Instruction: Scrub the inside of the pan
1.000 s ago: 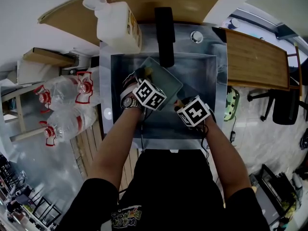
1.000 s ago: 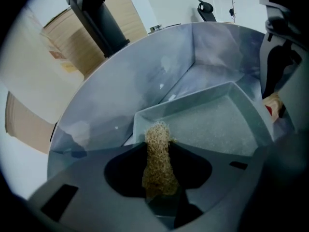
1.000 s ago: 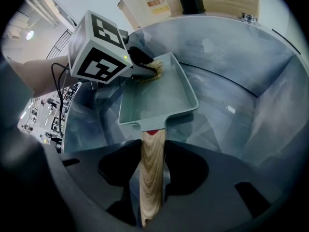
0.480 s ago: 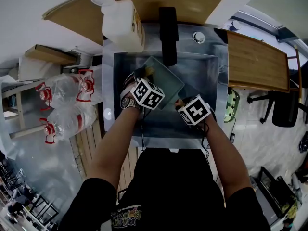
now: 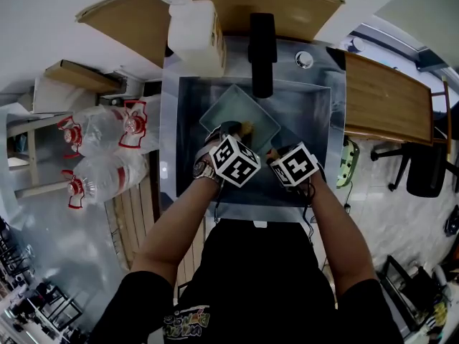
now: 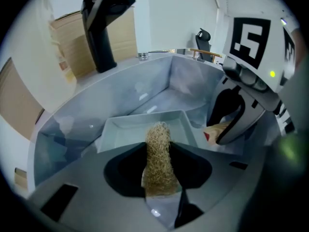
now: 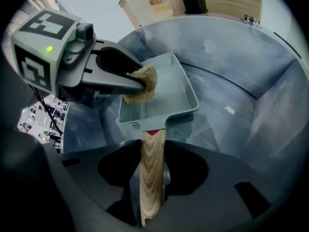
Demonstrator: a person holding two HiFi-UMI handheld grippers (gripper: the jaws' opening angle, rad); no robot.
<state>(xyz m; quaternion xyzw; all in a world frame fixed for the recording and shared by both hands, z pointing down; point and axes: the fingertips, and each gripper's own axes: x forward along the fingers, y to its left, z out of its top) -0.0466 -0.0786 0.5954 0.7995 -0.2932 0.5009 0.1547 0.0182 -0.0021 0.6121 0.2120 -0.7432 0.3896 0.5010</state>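
Observation:
A pale grey-green square pan [image 5: 240, 112] sits tilted in the steel sink [image 5: 319, 120]. My right gripper [image 7: 152, 153] is shut on its wooden handle [image 7: 151, 173] at the near right. My left gripper [image 6: 159, 149] is shut on a tan fibrous scrub pad [image 6: 158, 161]. In the right gripper view the scrub pad [image 7: 142, 83] rests against the near left part of the pan [image 7: 171, 88], inside the rim. The head view shows the left gripper [image 5: 238, 130] over the pan and the right gripper [image 5: 277, 153] just to its right.
A black faucet [image 5: 262, 45] rises behind the sink, and a white jug [image 5: 195, 38] stands to its left. Two plastic bottles [image 5: 100, 156] lie on the floor at the left. A wooden counter [image 5: 380, 95] borders the sink's right side.
My left gripper has drawn the scrub pad back towards me across the pan. The right gripper keeps its hold on the handle. The head view has shifted a little.

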